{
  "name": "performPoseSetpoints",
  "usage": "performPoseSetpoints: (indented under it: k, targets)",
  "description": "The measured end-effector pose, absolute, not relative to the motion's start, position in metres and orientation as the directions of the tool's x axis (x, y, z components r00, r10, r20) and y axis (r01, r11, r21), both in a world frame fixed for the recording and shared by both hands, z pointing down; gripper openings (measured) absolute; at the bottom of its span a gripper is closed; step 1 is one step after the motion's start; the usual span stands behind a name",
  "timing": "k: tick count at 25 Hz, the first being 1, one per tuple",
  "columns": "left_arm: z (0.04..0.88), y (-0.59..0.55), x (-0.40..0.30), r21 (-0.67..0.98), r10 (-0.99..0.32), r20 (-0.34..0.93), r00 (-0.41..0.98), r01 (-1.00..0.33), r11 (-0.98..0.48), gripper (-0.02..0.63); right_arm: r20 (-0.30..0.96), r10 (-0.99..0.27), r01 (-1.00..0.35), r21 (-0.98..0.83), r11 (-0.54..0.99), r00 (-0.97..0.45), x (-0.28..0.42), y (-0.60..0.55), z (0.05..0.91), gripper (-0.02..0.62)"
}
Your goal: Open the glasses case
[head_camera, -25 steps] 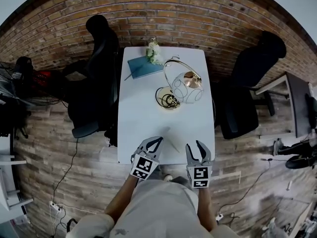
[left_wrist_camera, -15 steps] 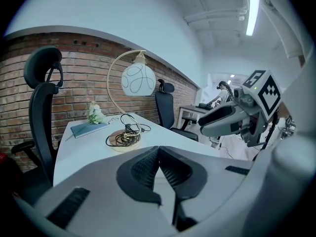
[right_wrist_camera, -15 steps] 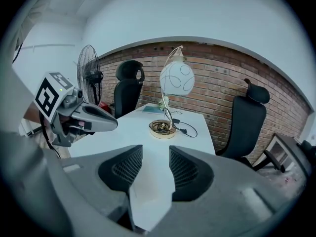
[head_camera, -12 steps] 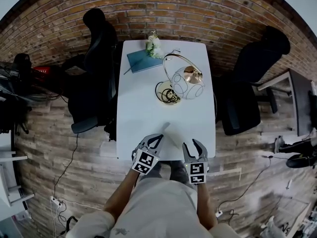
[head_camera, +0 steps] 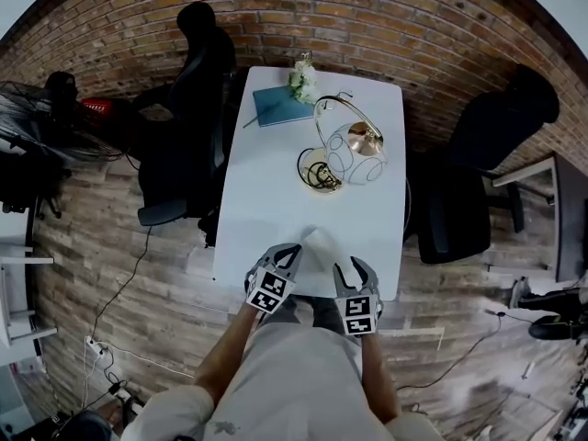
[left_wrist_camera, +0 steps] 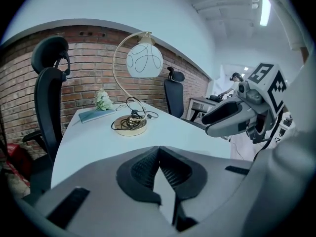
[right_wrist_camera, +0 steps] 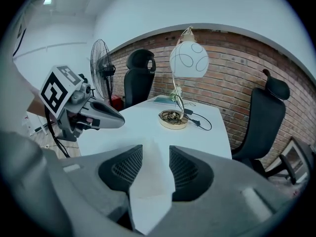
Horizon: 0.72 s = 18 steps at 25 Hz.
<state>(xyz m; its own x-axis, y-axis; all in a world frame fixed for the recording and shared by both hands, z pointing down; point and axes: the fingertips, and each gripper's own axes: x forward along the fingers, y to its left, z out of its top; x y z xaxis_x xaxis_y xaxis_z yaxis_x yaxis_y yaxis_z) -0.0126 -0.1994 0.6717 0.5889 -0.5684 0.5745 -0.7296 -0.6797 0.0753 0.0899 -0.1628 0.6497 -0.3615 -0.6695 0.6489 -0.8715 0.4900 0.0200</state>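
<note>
Glasses case point(head_camera: 316, 251): plain white, flat, folded kind, tapers to a point at the far end, no print visible. It sits at the near edge of the white surface point(head_camera: 276, 191), between both grippers. Whether it rests on the surface or is off it, can't tell. Right gripper point(head_camera: 354, 265) is about half open, both pads against the sides of the case, wide end toward its camera. Left gripper point(head_camera: 290, 249) has its tips closed together with a thin white sliver of the case pinched between them. Further back on the surface: globe lamp point(head_camera: 354, 145) on a round base with coiled cord, teal book point(head_camera: 280, 108), small flowers point(head_camera: 303, 79). Black chairs on both sides.
</note>
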Motion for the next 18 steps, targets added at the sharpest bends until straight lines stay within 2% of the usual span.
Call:
performPoseSetpoints:
  k: [18]
  targets:
    - [0.712, -0.195, -0.005, 0.092, -0.536, 0.644, 0.546, -0.751, -0.654, 0.005, 0.731, -0.553, -0.817, -0.012, 0.576, -0.401, 0.081, -0.154, 0.703, 0.184]
